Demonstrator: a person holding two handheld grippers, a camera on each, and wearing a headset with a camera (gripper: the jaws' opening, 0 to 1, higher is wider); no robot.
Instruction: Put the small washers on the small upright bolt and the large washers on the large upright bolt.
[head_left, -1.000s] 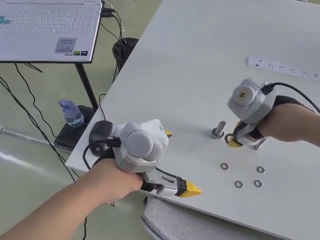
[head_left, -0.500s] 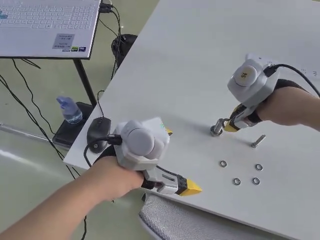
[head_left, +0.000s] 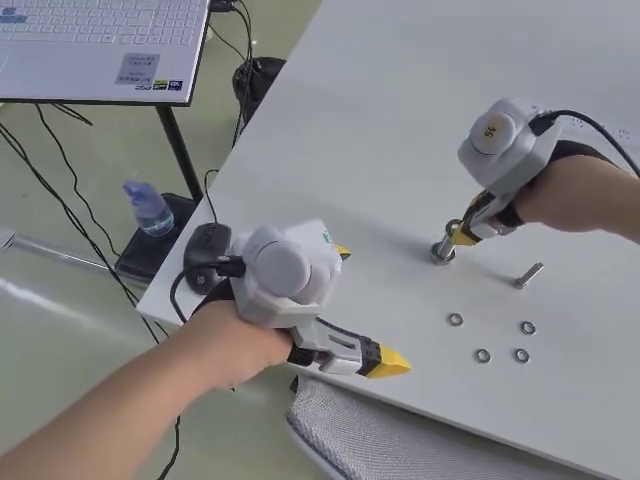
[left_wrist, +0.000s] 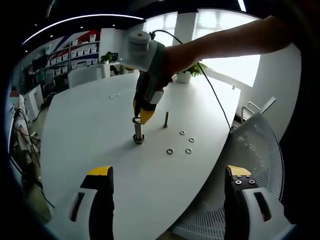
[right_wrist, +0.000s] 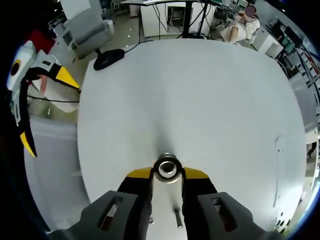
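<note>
The large bolt, standing right of centre in the head view on the white surface, is clenched in the right claw while the left claw hangs released at lower centre, so an off-axis release may topple it toward the washers lying lower right.

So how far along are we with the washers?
Nothing looks finished. The right tool holds what seems a large washer at the top of the large bolt. Four small washers lie loose on the table, and the small bolt appears to lie flat. The left tool is open and empty.
</note>
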